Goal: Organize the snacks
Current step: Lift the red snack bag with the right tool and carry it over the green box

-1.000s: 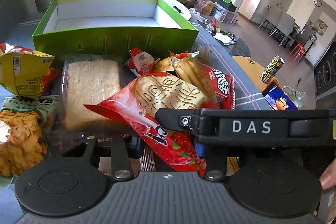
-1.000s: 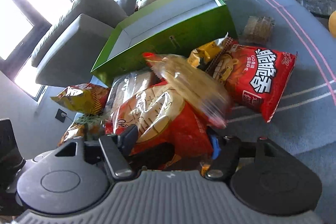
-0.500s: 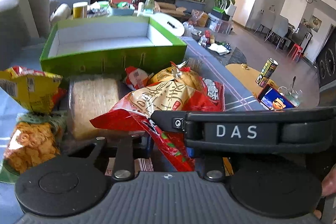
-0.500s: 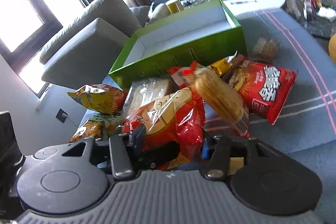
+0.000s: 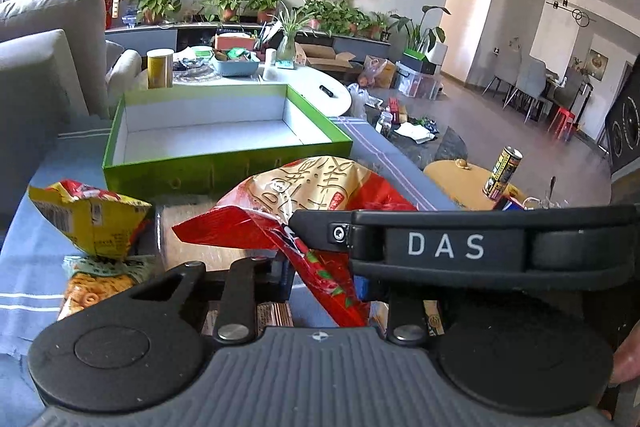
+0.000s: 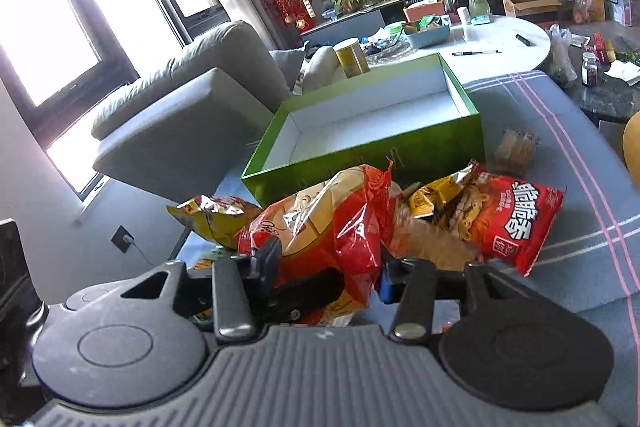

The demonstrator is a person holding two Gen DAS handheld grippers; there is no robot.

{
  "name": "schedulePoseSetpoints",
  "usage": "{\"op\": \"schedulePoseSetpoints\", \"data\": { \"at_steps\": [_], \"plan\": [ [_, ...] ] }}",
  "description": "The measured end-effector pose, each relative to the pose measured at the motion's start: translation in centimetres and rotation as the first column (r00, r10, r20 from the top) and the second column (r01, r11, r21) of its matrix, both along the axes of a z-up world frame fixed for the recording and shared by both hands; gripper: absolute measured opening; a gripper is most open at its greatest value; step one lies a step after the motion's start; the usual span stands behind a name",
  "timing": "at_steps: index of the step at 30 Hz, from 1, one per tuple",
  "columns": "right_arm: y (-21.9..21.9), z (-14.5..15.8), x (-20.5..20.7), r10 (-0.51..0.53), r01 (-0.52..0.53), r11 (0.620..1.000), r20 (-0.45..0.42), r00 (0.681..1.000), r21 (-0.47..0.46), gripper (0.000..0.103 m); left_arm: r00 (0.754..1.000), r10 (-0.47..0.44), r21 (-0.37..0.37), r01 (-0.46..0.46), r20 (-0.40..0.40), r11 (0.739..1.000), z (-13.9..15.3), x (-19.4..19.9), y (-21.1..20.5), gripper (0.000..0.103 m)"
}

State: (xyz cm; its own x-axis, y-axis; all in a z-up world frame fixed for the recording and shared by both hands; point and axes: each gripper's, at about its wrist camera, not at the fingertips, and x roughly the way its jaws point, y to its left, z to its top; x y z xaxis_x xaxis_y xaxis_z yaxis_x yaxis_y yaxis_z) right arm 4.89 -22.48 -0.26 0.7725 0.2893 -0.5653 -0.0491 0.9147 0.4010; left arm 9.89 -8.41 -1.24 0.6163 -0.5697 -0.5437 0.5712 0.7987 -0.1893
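A red snack bag (image 5: 320, 187) with a cream print hangs lifted above the snack pile. My left gripper (image 5: 324, 279) is shut on its thin lower edge. In the right wrist view the same red bag (image 6: 332, 223) sits between the closing jaws of my right gripper (image 6: 326, 267), and both pads touch it. A right-gripper finger marked DAS (image 5: 444, 245) crosses the left wrist view. The open, empty green box (image 5: 224, 163) stands just behind the pile, seen also as the green box (image 6: 360, 163).
A yellow bag (image 5: 88, 219), a ring-snack bag (image 5: 96, 287) and a clear cracker pack (image 5: 200, 231) lie to the left. A red bag with white lettering (image 6: 516, 223) and a blurred clear packet (image 6: 432, 247) lie to the right. A grey sofa (image 6: 180, 115) stands at the left, and a can (image 5: 502, 173) at the right.
Both grippers have risen with the red bag, which now stands higher before the green box. The clear packet slid off it to the right. The right jaws have narrowed onto the bag.
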Motion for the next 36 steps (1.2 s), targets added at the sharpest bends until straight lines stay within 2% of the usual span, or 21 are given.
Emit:
{"op": "schedulePoseSetpoints", "data": {
  "at_steps": [17, 29, 36],
  "plan": [
    [1.4, 1.9, 2.5, 0.031, -0.031, 1.0, 0.069, 0.997, 0.006, 0.09, 0.996, 0.047, -0.034, -0.045, 0.071, 0.998, 2.3, 1.9, 2.0, 0.026],
    [2.4, 2.8, 5.8, 0.065, -0.067, 0.997, 0.079, 0.995, 0.026, 0.09, 0.992, 0.084, -0.034, -0.082, 0.093, 0.996, 3.2, 5.6, 3.0, 0.026],
    [2.6, 2.7, 7.9, 0.078, -0.08, 0.996, 0.073, 0.994, 0.035, 0.09, 0.992, 0.093, -0.034, -0.091, 0.084, 0.995, 2.6, 8.1, 3.1, 0.026]
  ]
}}
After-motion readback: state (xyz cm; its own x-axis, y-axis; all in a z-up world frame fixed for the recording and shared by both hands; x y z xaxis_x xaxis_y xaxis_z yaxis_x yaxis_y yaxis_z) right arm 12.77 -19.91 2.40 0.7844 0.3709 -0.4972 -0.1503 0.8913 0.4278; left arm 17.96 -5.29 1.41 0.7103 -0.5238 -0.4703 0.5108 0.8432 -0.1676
